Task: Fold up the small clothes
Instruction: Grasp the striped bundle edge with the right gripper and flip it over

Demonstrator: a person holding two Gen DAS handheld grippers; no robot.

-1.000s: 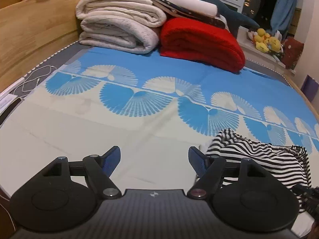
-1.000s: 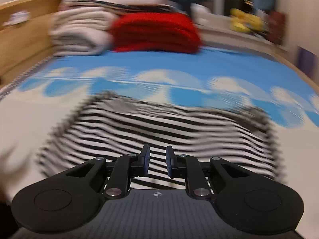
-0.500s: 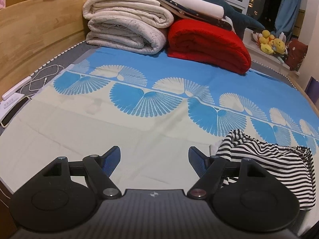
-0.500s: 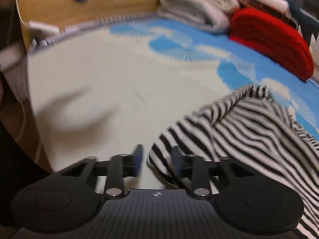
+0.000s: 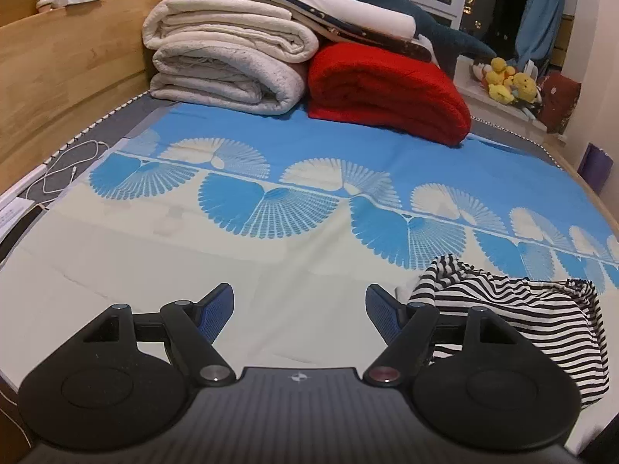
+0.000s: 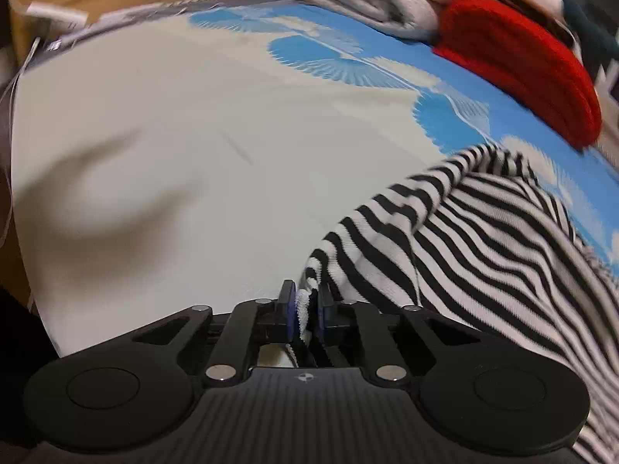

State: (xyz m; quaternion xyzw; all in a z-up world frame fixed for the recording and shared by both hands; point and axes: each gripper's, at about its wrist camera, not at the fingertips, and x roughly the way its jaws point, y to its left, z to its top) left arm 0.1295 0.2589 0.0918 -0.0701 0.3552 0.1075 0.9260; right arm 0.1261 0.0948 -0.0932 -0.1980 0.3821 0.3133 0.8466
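A small black-and-white striped garment (image 5: 534,317) lies bunched on the bed sheet (image 5: 154,270), to the right of my left gripper (image 5: 300,309). The left gripper is open and empty, its blue-padded fingers wide apart over bare cream sheet. In the right wrist view the garment (image 6: 483,239) spreads to the right. My right gripper (image 6: 305,309) is shut on its near edge, with a fold of cloth pinched between the pads.
Folded white blankets (image 5: 228,65) and a red blanket (image 5: 387,85) are stacked at the far end. A wooden bed frame (image 5: 69,62) runs along the left, with a white cable (image 5: 65,170) beside it. Yellow plush toys (image 5: 506,81) sit at the far right.
My right gripper swung left to the garment's near edge and closed on it. The garment has bunched up toward the right. The left gripper stayed open and shifted slightly.
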